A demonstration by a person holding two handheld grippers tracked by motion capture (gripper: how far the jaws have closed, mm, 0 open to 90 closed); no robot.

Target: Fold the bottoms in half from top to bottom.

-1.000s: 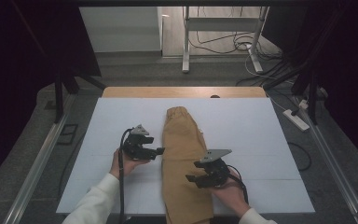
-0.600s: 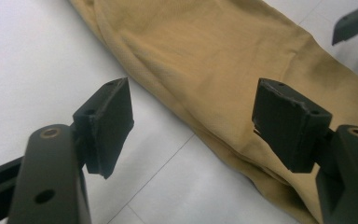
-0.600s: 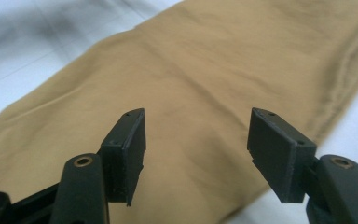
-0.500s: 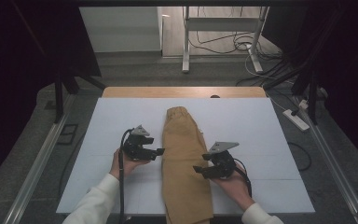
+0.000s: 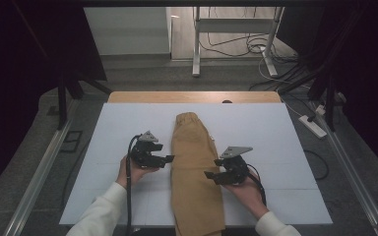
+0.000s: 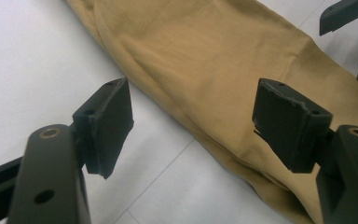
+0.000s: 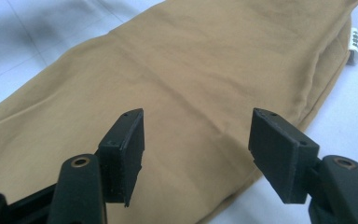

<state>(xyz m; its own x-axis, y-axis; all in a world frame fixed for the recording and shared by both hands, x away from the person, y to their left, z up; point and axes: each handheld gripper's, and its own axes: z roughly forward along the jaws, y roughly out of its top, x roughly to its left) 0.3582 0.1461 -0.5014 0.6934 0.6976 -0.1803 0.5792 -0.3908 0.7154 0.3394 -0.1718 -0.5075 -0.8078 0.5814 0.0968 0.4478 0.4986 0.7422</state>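
The folded tan trousers [image 5: 195,172] lie lengthwise down the middle of the white table [image 5: 103,132]; the left gripper [image 5: 168,159] and right gripper [image 5: 211,175] flank them at either edge, both with jaws spread, pinching nothing

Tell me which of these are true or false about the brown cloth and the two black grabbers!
1. The brown cloth lies folded into a long strip on the white table. True.
2. The left gripper is squeezing the cloth. False: its jaws stand open at the cloth's edge, with nothing pinched.
3. The right gripper is open, with its jaws at the cloth's other long edge. True.
4. The cloth is rolled into a ball. False: it lies flat and long, hanging over the near table edge.
5. A small white tag sticks out from the cloth's side. True.
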